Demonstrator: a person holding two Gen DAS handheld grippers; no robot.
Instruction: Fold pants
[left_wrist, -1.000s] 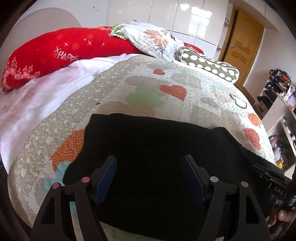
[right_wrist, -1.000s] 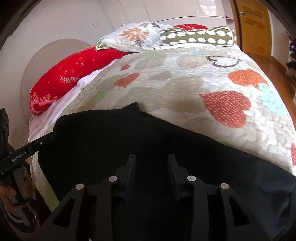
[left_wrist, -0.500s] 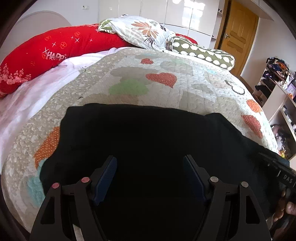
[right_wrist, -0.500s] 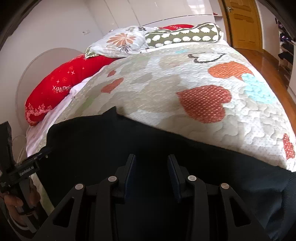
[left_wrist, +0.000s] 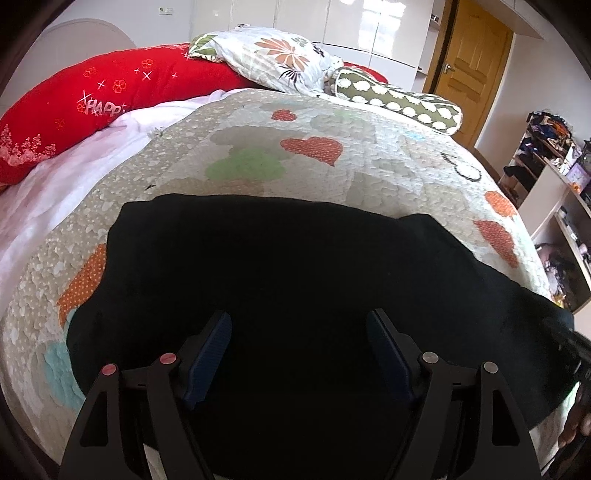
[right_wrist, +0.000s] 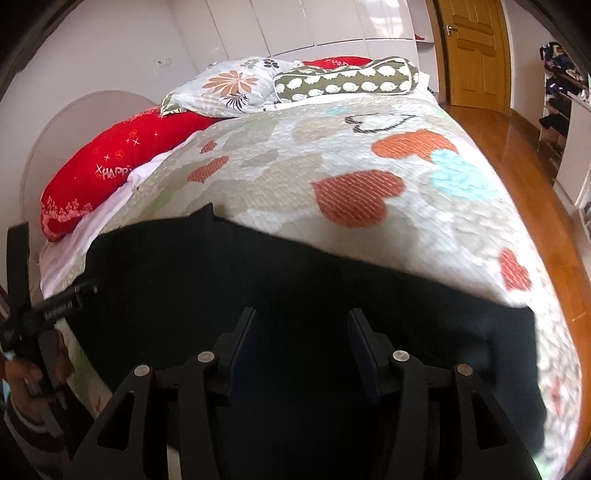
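Black pants (left_wrist: 288, 280) lie spread flat across the near end of a heart-patterned quilt (left_wrist: 295, 155); they also fill the lower part of the right wrist view (right_wrist: 295, 288). My left gripper (left_wrist: 299, 332) is open and empty, its blue-padded fingers wide apart just above the cloth near the left side of the pants. My right gripper (right_wrist: 301, 328) is open and empty above the pants further right. The left gripper's body shows at the left edge of the right wrist view (right_wrist: 48, 310).
A red pillow (left_wrist: 96, 103), a floral pillow (left_wrist: 280, 59) and a green dotted bolster (left_wrist: 402, 103) lie at the far end of the bed. A wooden door (left_wrist: 469, 70) and cluttered shelves (left_wrist: 554, 162) stand to the right. Wooden floor (right_wrist: 528, 147) runs beside the bed.
The right gripper's jaws have opened wider and it has shifted over the pants. The left gripper stays open and has drawn back slightly.
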